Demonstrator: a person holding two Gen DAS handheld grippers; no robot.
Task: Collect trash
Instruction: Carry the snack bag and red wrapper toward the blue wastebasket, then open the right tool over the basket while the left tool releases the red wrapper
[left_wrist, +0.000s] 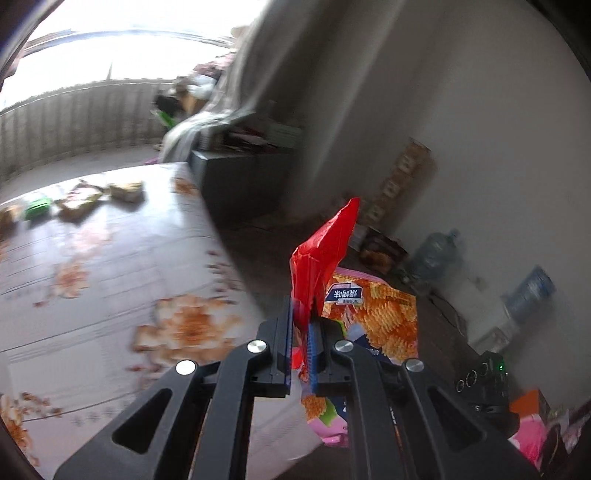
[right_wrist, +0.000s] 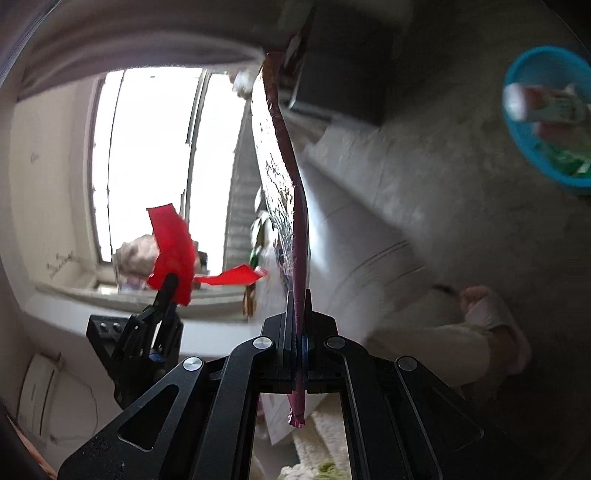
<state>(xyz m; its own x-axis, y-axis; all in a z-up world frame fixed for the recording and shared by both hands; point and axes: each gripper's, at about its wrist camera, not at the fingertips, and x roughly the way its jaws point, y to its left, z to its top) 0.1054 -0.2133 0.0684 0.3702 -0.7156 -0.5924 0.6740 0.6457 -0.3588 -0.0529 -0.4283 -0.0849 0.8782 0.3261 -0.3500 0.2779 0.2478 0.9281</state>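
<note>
My left gripper (left_wrist: 303, 314) is shut on a crumpled red wrapper (left_wrist: 325, 251) that sticks up past its fingertips. Just behind it hangs a snack bag (left_wrist: 380, 317) printed with orange ridged chips and pink edges. In the right wrist view my right gripper (right_wrist: 298, 299) is shut on that snack bag (right_wrist: 291, 221), seen edge-on with a purple rim and silver inside. To its left, the left gripper (right_wrist: 170, 284) holds the red wrapper (right_wrist: 173, 251) in the air. A blue basin (right_wrist: 546, 122) with wrappers in it sits on the floor at upper right.
A table with a floral cloth (left_wrist: 92, 258) fills the left, with several wrappers (left_wrist: 81, 199) at its far end. Water jugs (left_wrist: 436, 254) and boxes stand along the wall. A person's slippered foot (right_wrist: 491, 325) is on the floor at right.
</note>
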